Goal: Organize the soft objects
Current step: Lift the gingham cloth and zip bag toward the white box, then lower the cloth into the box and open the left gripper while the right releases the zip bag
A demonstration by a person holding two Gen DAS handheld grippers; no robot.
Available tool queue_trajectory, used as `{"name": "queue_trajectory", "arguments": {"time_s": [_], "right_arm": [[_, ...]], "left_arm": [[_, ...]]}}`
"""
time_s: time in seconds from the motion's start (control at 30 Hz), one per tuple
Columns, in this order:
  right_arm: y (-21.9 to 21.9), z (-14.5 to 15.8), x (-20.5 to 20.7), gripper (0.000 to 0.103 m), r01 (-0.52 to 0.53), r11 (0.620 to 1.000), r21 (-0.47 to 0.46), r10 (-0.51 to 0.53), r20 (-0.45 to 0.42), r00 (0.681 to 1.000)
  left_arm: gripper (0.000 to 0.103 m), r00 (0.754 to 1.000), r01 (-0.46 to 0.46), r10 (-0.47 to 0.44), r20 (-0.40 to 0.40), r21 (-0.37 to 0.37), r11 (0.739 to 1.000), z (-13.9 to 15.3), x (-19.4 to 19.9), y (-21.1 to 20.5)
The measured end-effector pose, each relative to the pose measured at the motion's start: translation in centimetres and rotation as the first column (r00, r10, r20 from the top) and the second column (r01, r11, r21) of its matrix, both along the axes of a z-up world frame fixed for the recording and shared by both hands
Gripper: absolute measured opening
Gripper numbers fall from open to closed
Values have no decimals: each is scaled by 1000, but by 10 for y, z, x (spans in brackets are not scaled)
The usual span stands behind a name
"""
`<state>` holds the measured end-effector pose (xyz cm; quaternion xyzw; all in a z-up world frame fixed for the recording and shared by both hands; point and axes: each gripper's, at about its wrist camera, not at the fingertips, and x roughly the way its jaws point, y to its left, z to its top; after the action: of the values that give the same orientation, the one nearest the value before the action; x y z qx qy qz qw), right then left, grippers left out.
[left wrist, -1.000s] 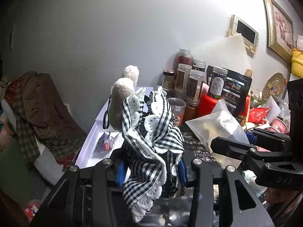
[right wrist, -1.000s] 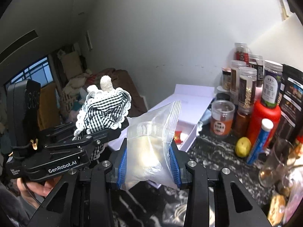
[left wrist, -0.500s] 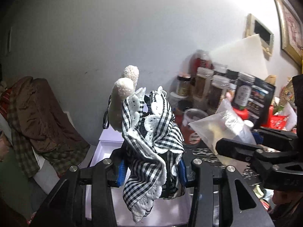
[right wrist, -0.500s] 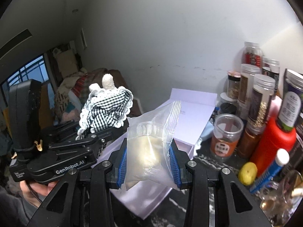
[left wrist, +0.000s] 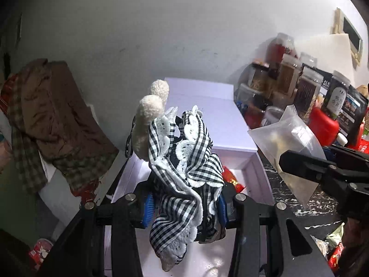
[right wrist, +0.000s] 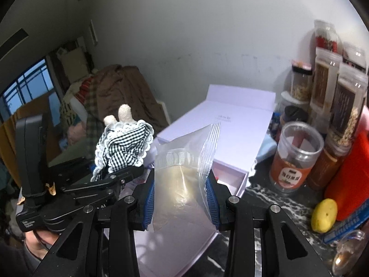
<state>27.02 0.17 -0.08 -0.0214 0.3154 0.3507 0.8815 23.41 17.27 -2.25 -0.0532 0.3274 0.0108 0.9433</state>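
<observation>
**Gingham and plastic over the open box: lower, then let go**

Gingham cloth, black-and-white with a lace edge, wraps a soft doll (left wrist: 182,161) whose cream plush ears stick up; the left gripper (left wrist: 184,205) has its jaws closed tight on it, above the lilac box (left wrist: 260,177). The right gripper (right wrist: 180,198) clamps a clear zip bag (right wrist: 184,173) with something pale inside, its jaws narrow on the plastic, just beside the doll and also over the box.

The step in hand looks like setting both soft things into the box. Done well, each gripper goes low into the tray before its jaws part, so nothing drops or bounces out. The red wrapper (left wrist: 231,177) already lying inside wants avoiding. Loose gingham may snag on a blue pad (left wrist: 148,210), so the jaws should open fully and lift straight away. Jars (right wrist: 297,159) crowd the desk (right wrist: 272,198) to the right; the bag's side should stay clear of them.
</observation>
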Motion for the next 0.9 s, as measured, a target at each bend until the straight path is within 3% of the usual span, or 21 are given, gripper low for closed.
{"name": "queue_trajectory", "arguments": {"time_s": [0.2,0.43,0.53,0.9], "right_arm": [[3,-20,14,39,3,1000,-18,-4,-54,999],[19,-47,24,39,-11,996,-93,0,-123,992],[23,-56,25,39,-19,993,-116,4,-134,991],[38,-79,35,42,-17,978,-209,-20,-175,984]], "left_arm": [[43,999,13,-13,-46,10,1000,-18,7,1],[43,992,28,-35,-120,-55,998,-37,16,13],[43,989,20,-27,-148,-48,999,-45,19,14],[43,985,13,-17,-171,-24,1000,-50,21,14]]}}
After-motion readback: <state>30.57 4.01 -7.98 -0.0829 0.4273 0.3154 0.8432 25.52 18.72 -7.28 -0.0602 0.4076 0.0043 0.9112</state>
